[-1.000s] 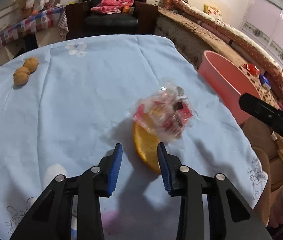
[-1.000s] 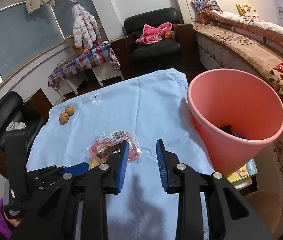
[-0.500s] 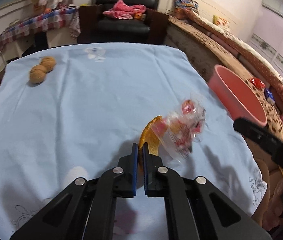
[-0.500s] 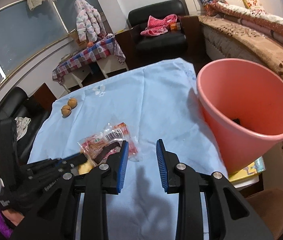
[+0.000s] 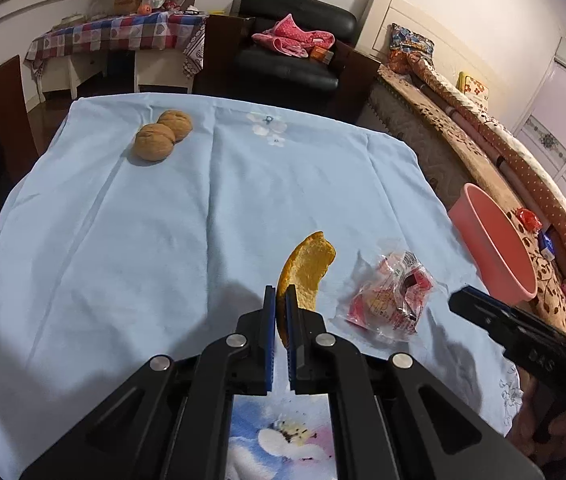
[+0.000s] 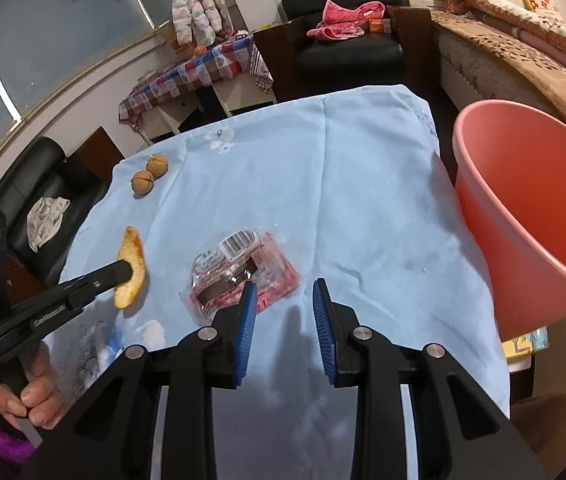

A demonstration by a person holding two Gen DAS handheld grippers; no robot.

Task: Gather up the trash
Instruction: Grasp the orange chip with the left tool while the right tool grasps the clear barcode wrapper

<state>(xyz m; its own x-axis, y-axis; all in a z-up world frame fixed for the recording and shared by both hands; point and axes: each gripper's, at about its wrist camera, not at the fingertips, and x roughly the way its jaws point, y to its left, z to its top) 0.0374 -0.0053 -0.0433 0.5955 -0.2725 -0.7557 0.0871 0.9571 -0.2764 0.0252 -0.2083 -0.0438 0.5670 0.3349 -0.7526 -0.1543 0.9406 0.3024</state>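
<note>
The left tongs [image 5: 279, 300] are clamped tight on a strip of orange peel [image 5: 307, 270], angled downward. A hand [image 6: 35, 396] in a purple sleeve grips their handle. The right tongs [image 6: 285, 294] also tilt down, their jaws opening with nothing between them.

A pale blue tablecloth [image 6: 363, 208] with faint white flowers is covering the table. Left of the salmon-pink bin [image 6: 531, 216], a red, white and clear wrapper [image 6: 243, 276] is showing a black barcode; farther left an orange peel [image 6: 131, 268] (paler inside) is glowing, beyond it two tan walnuts [image 6: 149, 174].
</note>
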